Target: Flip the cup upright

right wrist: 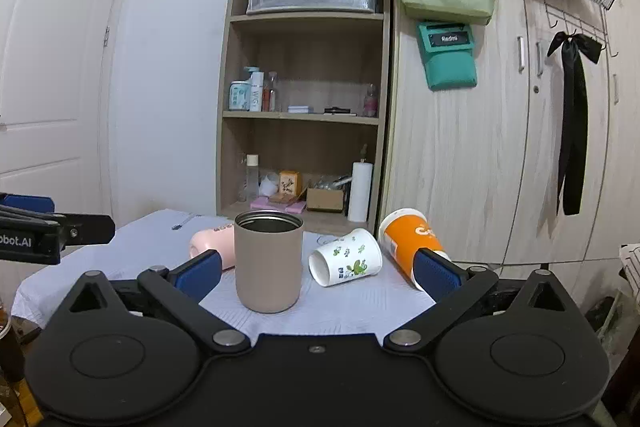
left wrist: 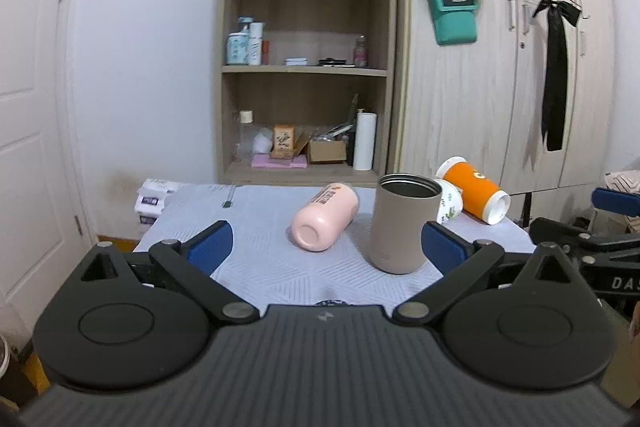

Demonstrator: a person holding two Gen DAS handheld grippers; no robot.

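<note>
My left gripper point(left wrist: 326, 243) and my right gripper point(right wrist: 316, 273) hang spread wide over the near edge of the table, blue rubber pads point(right wrist: 199, 275) bare, nothing held in either.

Just ahead of the right gripper stands a taupe matte cylindrical tumbler point(right wrist: 268, 261), upright, its steel-lined mouth open to the ceiling. Three cups lie on their sides on the pale blue ribbed cloth point(left wrist: 256, 259): a pink smooth round-shouldered tumbler point(left wrist: 325, 222) to the tumbler's left, base toward me; a white tapered paper cup with a green floral print point(right wrist: 346, 258) to its right, base toward me; and an orange tapered paper cup with white rims point(right wrist: 404, 243) beyond that, near the table's right edge.

The risks, as I judge them: all three are round and would roll at a glancing touch, and the orange one has little table to spare. The paper walls look thin and could crumple under a firm squeeze; the pink shell looks slick and could slide between the pads mid-turn. The upright tumbler stands close to both neighbours, so a wide swing could knock it over. The cloth may bunch beneath a dragged cup.
</note>
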